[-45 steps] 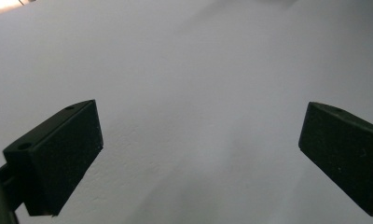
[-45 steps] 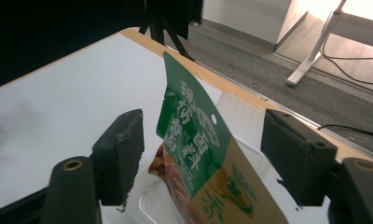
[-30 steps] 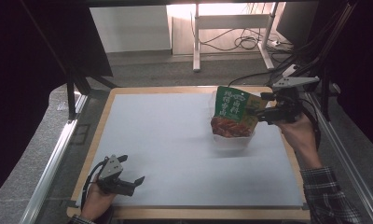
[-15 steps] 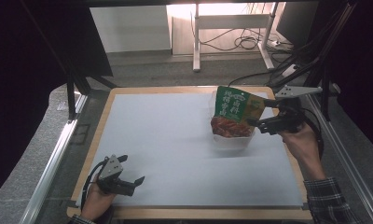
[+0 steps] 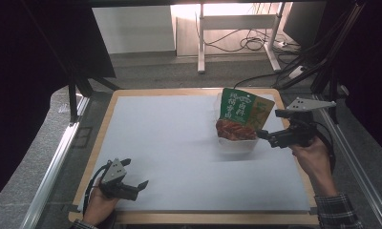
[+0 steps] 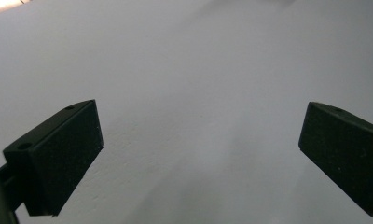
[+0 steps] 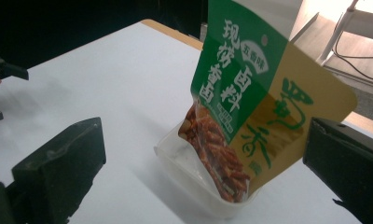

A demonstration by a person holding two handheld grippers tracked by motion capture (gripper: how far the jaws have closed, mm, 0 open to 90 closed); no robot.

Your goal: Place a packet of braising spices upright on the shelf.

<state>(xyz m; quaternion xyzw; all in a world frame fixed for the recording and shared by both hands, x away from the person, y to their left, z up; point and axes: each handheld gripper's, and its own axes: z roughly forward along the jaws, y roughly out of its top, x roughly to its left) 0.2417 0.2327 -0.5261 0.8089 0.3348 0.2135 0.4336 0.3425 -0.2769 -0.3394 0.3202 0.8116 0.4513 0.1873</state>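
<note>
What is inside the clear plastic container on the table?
A green and yellow snack bag stands tilted inside the clear plastic container. The bag covers the container's bottom, so anything under it cannot be seen.

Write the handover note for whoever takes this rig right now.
Right tool: jaws have just been opening, now wide, nothing gripped, just beside the snack bag.
Left tool: open, empty, over the near left of the white mat.
Things: the bag stands tilted in the clear plastic tub at the mat's far right.
Done: bag set in the tub and let go.
Left: draw the right tool away; check that the leaning bag does not tip.
</note>
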